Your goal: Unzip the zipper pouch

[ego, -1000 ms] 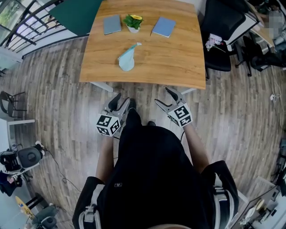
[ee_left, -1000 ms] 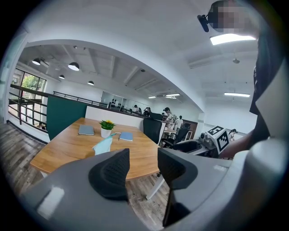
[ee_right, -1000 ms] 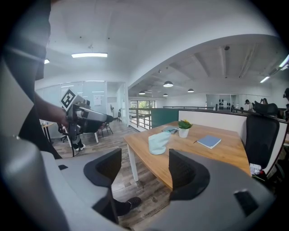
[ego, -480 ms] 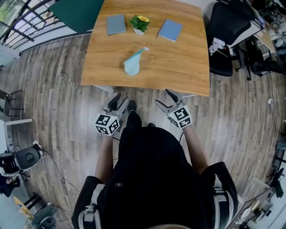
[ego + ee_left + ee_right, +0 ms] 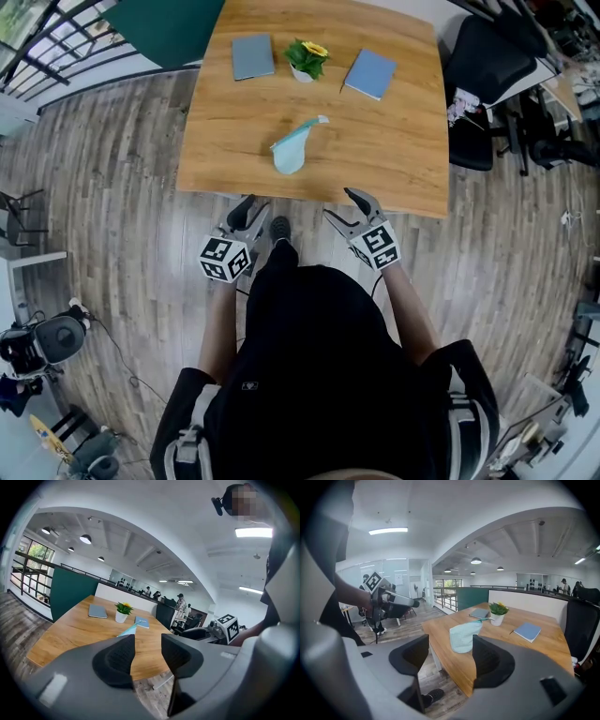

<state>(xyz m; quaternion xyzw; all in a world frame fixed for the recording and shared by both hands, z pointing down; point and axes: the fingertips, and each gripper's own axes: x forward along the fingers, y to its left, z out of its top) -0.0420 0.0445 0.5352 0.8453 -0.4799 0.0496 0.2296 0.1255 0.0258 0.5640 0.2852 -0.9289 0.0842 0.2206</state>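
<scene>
Overhead, in the head view, the zipper pouch is seen lying flat on the wooden table, in its near half and well apart from both grippers. It is pale teal, soft and teardrop-shaped. Its long axis is set diagonally, with the broad rounded end toward the person and the narrow tip toward the potted plant. The left gripper and right gripper are held near the table's front edge. Black-and-white square markers are carried on their cubes.

In the left gripper view, the jaws are seen apart with nothing between the pads, having just been closing a little. The zipper pouch is glimpsed beyond them.

In the right gripper view, the jaws likewise stand apart and empty, having just been narrowing. The zipper pouch is framed beyond the gap, its tip toward the potted plant.
</scene>
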